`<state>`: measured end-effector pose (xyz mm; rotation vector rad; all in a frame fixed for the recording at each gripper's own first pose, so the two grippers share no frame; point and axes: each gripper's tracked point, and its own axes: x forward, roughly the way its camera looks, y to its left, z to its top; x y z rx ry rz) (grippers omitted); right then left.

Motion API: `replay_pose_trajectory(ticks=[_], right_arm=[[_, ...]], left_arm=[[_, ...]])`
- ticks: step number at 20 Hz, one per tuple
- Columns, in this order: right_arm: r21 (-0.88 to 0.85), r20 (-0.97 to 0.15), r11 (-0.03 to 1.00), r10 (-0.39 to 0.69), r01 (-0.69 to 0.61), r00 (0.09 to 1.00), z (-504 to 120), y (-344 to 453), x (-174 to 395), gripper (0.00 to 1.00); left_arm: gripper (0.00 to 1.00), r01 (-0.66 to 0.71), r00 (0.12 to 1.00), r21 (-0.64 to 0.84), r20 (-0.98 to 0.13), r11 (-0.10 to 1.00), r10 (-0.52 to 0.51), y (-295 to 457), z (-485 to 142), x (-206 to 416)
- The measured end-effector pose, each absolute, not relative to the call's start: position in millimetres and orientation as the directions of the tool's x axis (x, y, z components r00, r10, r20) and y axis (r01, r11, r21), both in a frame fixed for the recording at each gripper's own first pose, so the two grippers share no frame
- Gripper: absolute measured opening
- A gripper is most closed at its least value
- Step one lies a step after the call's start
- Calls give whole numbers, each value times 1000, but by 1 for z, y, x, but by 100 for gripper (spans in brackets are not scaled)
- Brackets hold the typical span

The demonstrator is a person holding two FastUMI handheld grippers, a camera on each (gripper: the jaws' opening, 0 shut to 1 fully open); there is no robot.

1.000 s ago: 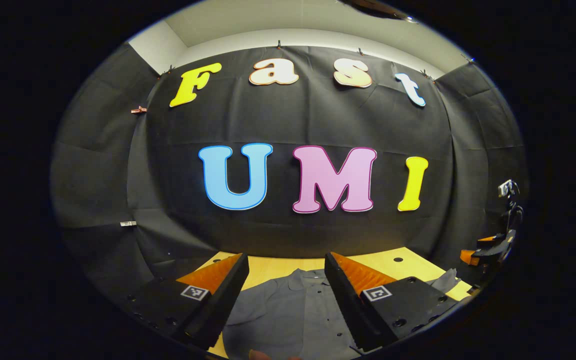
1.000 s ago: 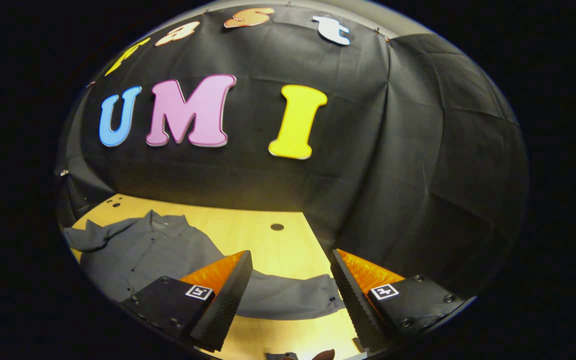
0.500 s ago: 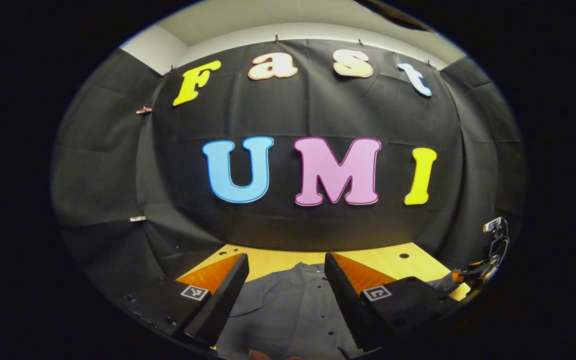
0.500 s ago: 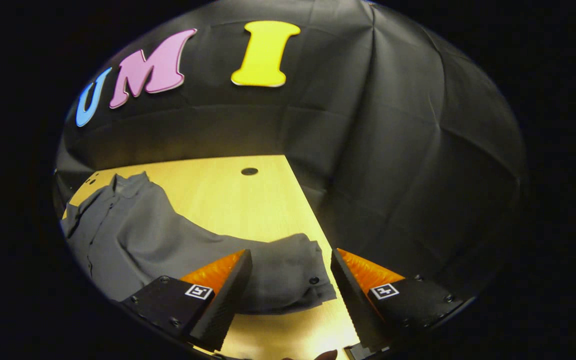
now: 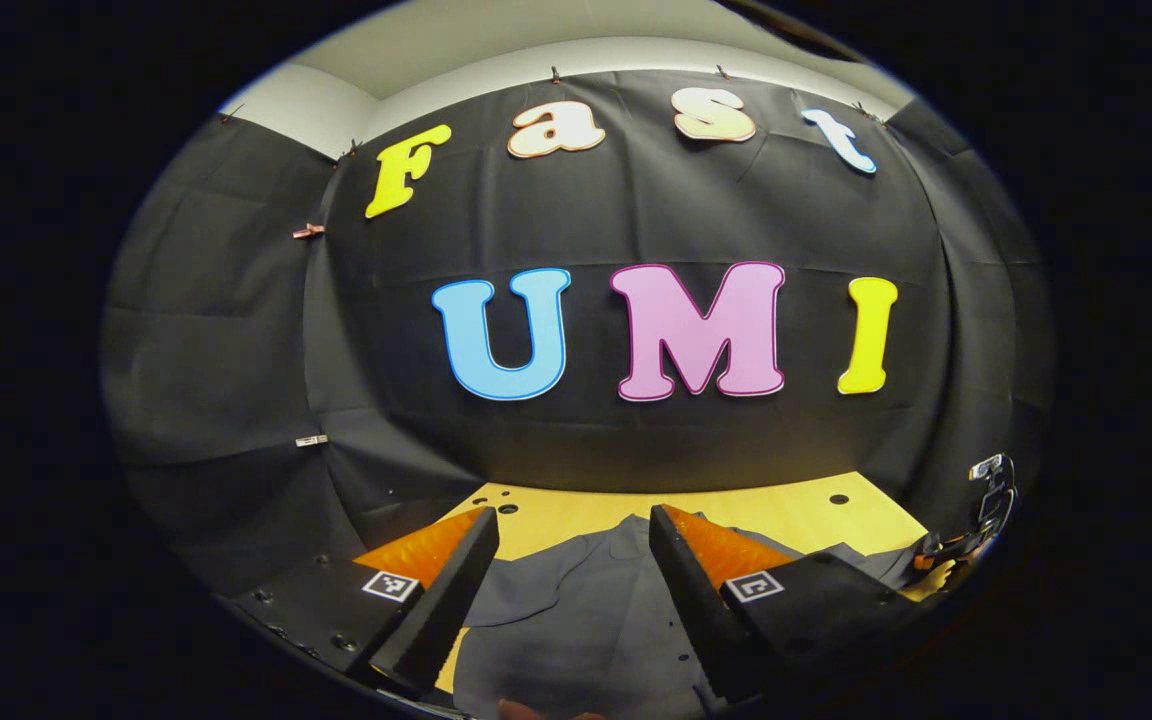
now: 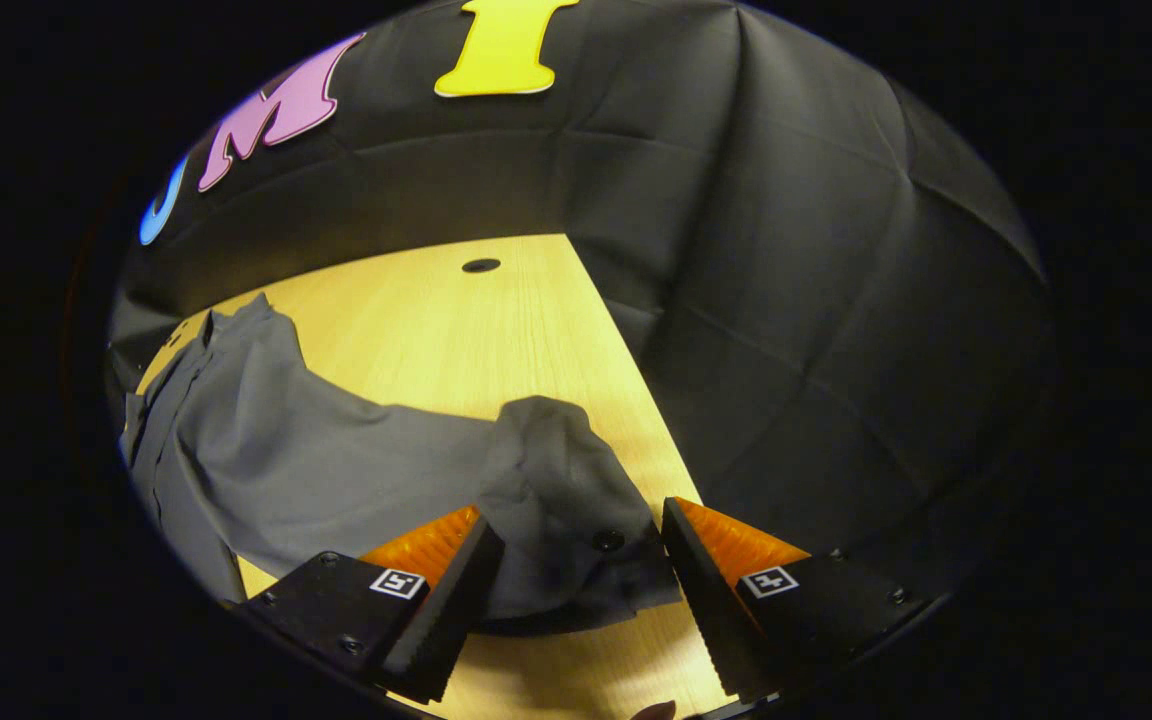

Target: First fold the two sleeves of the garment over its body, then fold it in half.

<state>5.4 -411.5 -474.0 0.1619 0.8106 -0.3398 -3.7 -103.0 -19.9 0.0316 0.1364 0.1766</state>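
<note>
Right gripper view: the right gripper (image 6: 576,580) is poised over the cuff end of a sleeve (image 6: 556,500) of the grey shirt (image 6: 266,460), its two fingers spread wide with the bunched cuff lying in the gap at lower centre of the frame, neither finger pressing on the cloth. The shirt stretches from there toward the left edge of the frame, its collar at upper left, spread on a pale wooden table (image 6: 456,320) that fills the middle of the picture against the black cloth wall.

Left gripper view: the left gripper (image 5: 571,590) stands likewise parted, nothing between its fingers, low at the bottom centre of the frame above the shirt's body (image 5: 586,620), whose collar points toward the wall. The other gripper appears small at the lower right edge of this picture.

By the look of it, the first step is in hand: this sleeve lies out to the side, not yet folded over the body, and the fold in half is not begun. The next move, as judged from here, calls for lowering the right gripper until the cuff sits well between the fingers, closing on a single firm pinch of cloth, then carrying it across toward the shirt's middle without dragging the body along.
</note>
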Motion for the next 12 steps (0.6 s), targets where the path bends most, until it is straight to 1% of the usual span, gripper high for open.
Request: replay_pose_trajectory(ticks=[1, 2, 3, 4, 5, 7, 8, 9, 10, 12], right_arm=[[26, -710, 932, -238, 362, 663, -474, -414, 11, 99], [57, -725, 931, -210, 361, 656, -473, -408, 4, 89], [63, -709, 927, -219, 369, 671, -470, -407, 7, 93], [63, -717, 939, -194, 339, 669, -474, -403, 6, 74], [66, -704, 945, -184, 321, 686, -471, -402, 11, 55], [33, -724, 945, -202, 326, 660, -472, -401, 11, 16], [9, -729, 945, -218, 328, 648, -468, -400, 10, 2], [-11, -719, 945, -234, 326, 655, -463, -400, 13, 8], [-3, -708, 946, -231, 324, 668, -455, -397, 14, 8], [6, -687, 941, -242, 338, 685, -435, -396, 10, 8]], left_arm=[[95, -180, 974, 45, -135, 983, 184, -103, -21, -4], [95, -183, 973, 51, -136, 982, 188, -103, -21, -4], [95, -182, 972, 57, -139, 982, 189, -103, -21, -4], [95, -181, 972, 65, -142, 981, 188, -104, -21, -4], [95, -177, 972, 70, -144, 982, 186, -104, -22, -5], [95, -174, 972, 71, -146, 982, 183, -104, -22, -6], [94, -175, 971, 67, -150, 982, 183, -103, -23, -7], [95, -173, 972, 62, -150, 983, 181, -101, -24, -9], [97, -172, 972, 58, -150, 983, 179, -99, -23, -8], [97, -160, 974, 49, -151, 986, 166, -94, -24, -9]])
